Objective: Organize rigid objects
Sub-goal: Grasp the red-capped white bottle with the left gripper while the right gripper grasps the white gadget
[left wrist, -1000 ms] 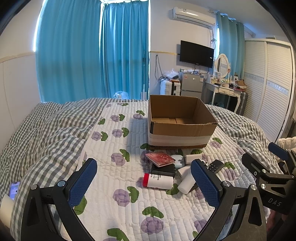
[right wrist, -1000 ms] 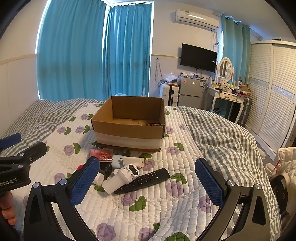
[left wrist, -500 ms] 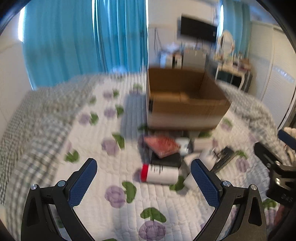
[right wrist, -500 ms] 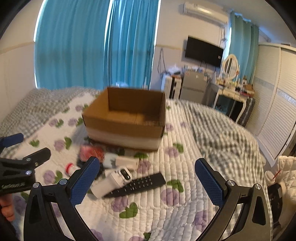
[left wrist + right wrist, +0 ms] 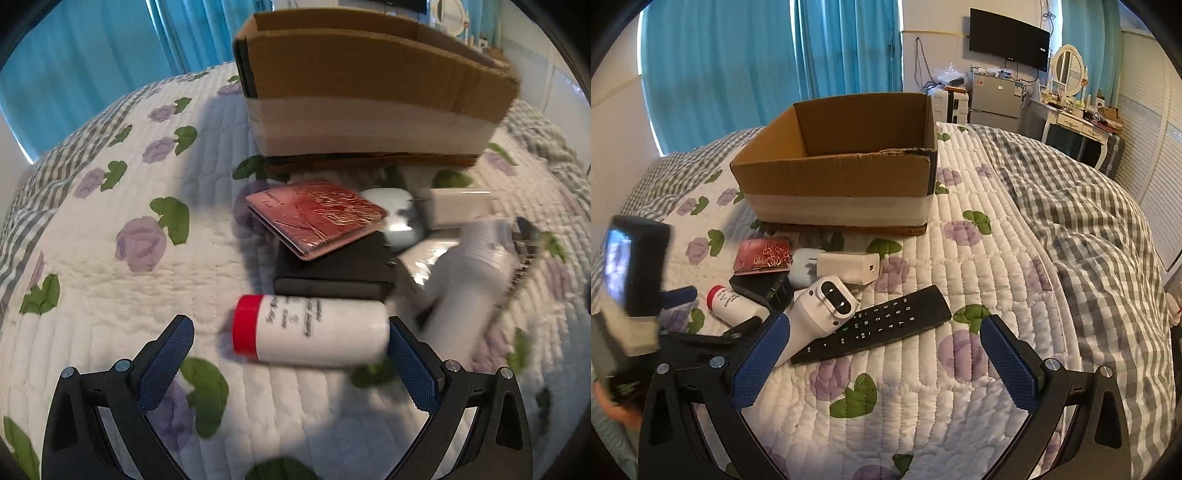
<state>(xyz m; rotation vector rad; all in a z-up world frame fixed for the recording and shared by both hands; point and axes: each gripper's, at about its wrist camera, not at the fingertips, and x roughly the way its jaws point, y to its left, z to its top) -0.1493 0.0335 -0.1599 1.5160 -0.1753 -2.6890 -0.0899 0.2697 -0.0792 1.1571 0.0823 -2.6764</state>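
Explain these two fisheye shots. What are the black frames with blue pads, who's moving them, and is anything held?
No robot here: a person holds a pair of hand tongs in each hand, each with a camera looking along its two fingers. The blue pads are the fingertips.

The left wrist view shows the left tongs, open, low over a quilted bed, holding nothing. Just ahead lies a white bottle with a red cap, on its side between the pads' line. Behind it a red wallet rests on a black case, in front of the cardboard box.

The right wrist view shows the right tongs, also open and empty, above a black remote and a white handheld device. A white charger lies nearer the box. The dark shape at the left edge is the other tool.
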